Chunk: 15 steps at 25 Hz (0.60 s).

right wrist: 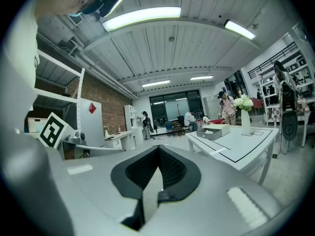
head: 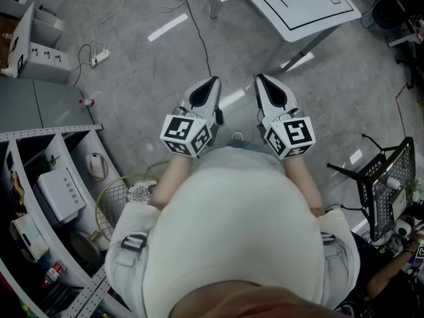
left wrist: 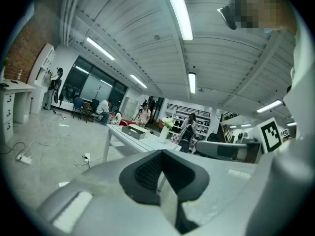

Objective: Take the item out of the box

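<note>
The person holds both grippers close before the body, side by side and almost level, above the grey floor (head: 132, 91). The left gripper (head: 213, 80) has its fingers (left wrist: 147, 171) pressed together, and nothing is between them. The right gripper (head: 260, 77) is the same: its fingers (right wrist: 170, 173) meet at the tips and hold nothing. Each gripper's marker cube sits just before the person's white sleeves.

The box (right wrist: 213, 132) is well ahead of the fingers, not near them. It is a low grey open box that stands on the white desk (right wrist: 246, 144). In the right gripper view it lies beyond the fingertips and to their right. In the left gripper view the same box (left wrist: 134, 131) is beyond the fingertips and a little to their left. A pale item (right wrist: 209, 131) shows inside the box, but it is too small to tell what it is. A vase with white flowers (right wrist: 244, 113) stands on the desk just beside the box, on the side away from the right fingers.

In the head view only a corner of the desk (head: 291, 8) is visible, ahead of both grippers, and the box is outside this picture. A power strip (head: 99, 57) lies on the floor, far to the left of the left fingers.
</note>
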Tool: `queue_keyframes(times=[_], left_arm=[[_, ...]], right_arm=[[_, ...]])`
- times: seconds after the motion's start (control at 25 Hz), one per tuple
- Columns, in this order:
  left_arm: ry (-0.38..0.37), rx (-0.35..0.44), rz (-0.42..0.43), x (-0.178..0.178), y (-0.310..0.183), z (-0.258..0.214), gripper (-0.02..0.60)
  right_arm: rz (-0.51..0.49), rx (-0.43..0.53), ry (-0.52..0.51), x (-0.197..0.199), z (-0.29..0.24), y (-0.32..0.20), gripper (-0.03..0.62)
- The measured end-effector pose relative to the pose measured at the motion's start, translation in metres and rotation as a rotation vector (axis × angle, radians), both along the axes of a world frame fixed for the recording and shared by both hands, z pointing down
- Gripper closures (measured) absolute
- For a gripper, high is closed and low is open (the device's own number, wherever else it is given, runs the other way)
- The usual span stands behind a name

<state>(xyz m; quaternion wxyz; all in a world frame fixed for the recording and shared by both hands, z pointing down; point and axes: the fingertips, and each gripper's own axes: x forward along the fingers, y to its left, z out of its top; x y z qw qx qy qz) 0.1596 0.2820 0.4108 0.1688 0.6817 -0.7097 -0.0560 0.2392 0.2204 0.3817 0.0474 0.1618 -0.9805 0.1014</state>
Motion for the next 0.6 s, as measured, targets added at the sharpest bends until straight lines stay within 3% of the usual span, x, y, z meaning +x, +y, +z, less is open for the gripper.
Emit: queue_keyframes(times=[0.6], left_arm=[[-0.01, 0.015, -0.052, -0.001, 0.015, -0.001, 0.58]], right_arm=[[-0.061, -0.002, -0.023, -0.002, 0.001, 0.021, 0.595]])
